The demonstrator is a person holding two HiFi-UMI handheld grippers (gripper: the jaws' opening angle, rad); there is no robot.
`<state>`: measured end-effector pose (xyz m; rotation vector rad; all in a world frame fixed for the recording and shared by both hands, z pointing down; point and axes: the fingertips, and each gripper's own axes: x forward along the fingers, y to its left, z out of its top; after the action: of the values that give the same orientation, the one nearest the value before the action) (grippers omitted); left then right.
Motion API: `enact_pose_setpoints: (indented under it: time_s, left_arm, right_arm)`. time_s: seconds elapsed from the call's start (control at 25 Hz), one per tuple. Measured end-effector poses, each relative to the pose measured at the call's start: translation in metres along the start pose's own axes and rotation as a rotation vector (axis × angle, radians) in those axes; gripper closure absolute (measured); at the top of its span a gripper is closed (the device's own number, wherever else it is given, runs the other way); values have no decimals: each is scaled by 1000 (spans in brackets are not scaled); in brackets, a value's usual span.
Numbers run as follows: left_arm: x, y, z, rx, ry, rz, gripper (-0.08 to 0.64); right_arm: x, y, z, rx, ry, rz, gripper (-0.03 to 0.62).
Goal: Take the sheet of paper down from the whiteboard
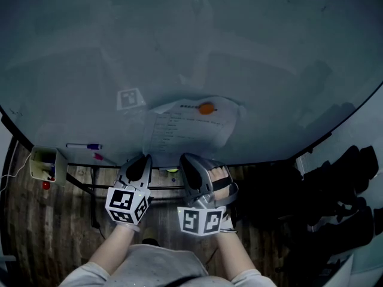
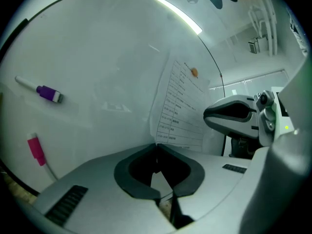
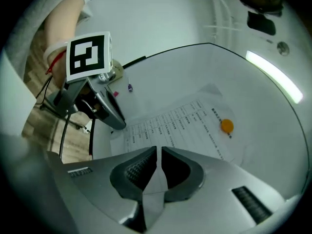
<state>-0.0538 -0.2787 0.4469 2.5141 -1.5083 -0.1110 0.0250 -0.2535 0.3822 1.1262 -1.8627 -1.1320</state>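
left tongs and right tongs pinch the sheet of paper on the whiteboard; head view alone shows a white box.

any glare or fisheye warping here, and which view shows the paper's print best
Head view: dim and bluish, whiteboard edge bowed by fisheye, print on the sheet of paper unreadably small. Left gripper view: brighter, a light streak glares near the top, dark corners. Right gripper view: print sharpest, orange magnet crisp, another streak at right.

Silver claws, black-white marker cubes
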Motion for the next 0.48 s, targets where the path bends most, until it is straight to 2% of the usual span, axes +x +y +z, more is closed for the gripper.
enact_pose_setpoints:
  time_s: [0.16,0.24,0.28,0.48]
  left_arm:
    - [-1,0,1,-5,-4,-2,540]
    - [-2,0,1,-7,-5,-1,540]
    - [-2,1,1,-8,-6,0,540]
    - [-3,3,1,-5,-6,4,540]
  right_arm:
    - [-1,-19,1,-161,19,-33,569]
    - [-1,-24,2,-228,29,-32,531]
    - [0,-26,2,-249,32,-31,502]
    - [-2,-43,9,-281,25,-63,493]
